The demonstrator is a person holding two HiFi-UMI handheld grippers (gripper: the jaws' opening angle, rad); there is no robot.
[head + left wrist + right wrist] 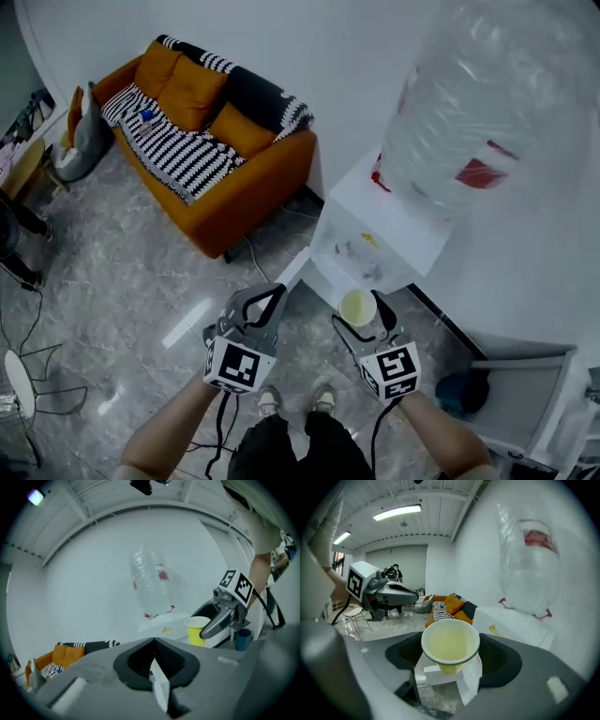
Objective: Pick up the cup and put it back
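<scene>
A yellow paper cup (357, 305) is held upright in my right gripper (362, 317), which is shut on it just in front of the white water dispenser (394, 246). In the right gripper view the cup (450, 641) sits between the jaws, and it looks empty. My left gripper (273, 293) hangs to the left of the cup, apart from it, shut with nothing in it. The left gripper view shows its own jaws (153, 641) meeting, with the cup (197, 631) and the right gripper (220, 617) off to the right.
A large clear water bottle (487, 103) stands on top of the dispenser, against the white wall. An orange sofa (211, 141) with a striped throw is at the back left. A dark blue bin (459, 394) stands at the right, a wire chair (23, 384) at the left.
</scene>
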